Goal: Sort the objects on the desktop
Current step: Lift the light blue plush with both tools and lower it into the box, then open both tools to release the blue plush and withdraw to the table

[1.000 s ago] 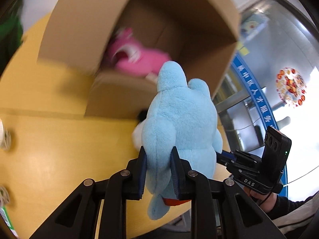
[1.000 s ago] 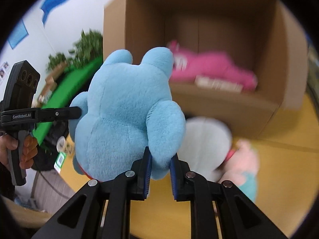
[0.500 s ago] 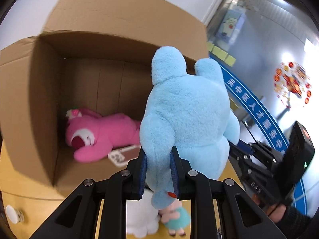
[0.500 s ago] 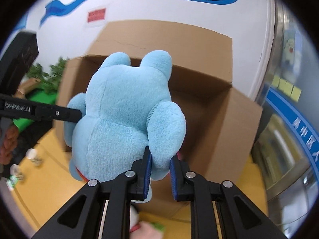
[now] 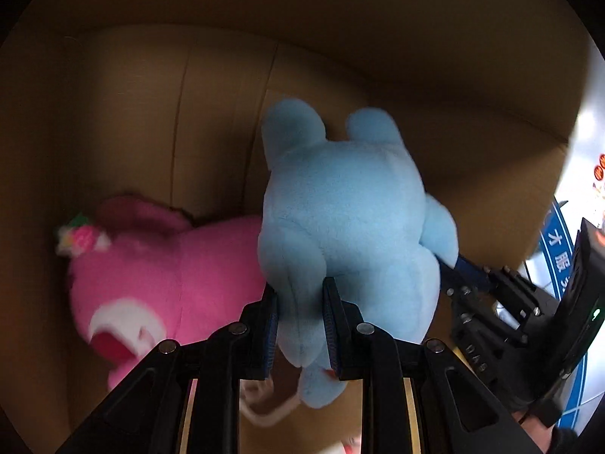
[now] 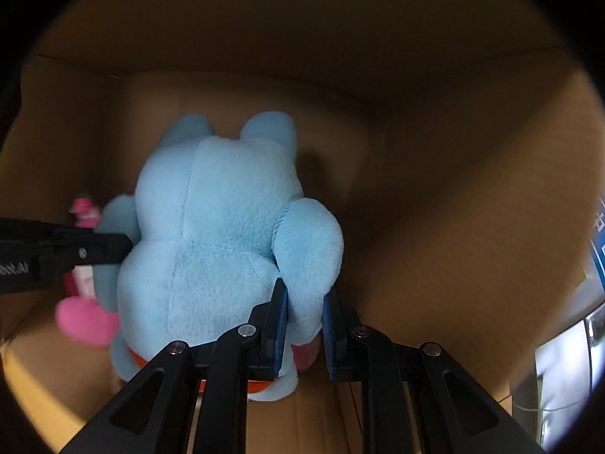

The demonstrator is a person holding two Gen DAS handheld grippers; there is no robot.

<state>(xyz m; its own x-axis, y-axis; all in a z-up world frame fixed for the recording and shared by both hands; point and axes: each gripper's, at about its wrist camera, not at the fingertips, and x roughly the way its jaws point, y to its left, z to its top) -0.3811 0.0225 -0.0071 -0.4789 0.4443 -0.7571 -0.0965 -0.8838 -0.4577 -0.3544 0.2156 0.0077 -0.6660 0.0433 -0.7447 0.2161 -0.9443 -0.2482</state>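
Note:
A light blue plush toy (image 5: 348,219) is held inside a large cardboard box (image 5: 189,113), seen from behind. My left gripper (image 5: 300,299) is shut on its left limb. My right gripper (image 6: 304,302) is shut on its right limb, with the same blue plush (image 6: 215,234) filling that view. A pink plush bear (image 5: 159,276) lies on the box floor to the left of the blue toy; part of it (image 6: 85,316) shows behind the blue toy in the right wrist view.
The cardboard box walls (image 6: 453,189) surround both grippers on the top, left and back. The other gripper's black body (image 5: 529,321) is at the right of the left wrist view. A wall with blue lettering (image 5: 559,257) shows past the box's right edge.
Both grippers have carried the blue plush forward from outside the box opening into the box. The pink bear is now close beside it.

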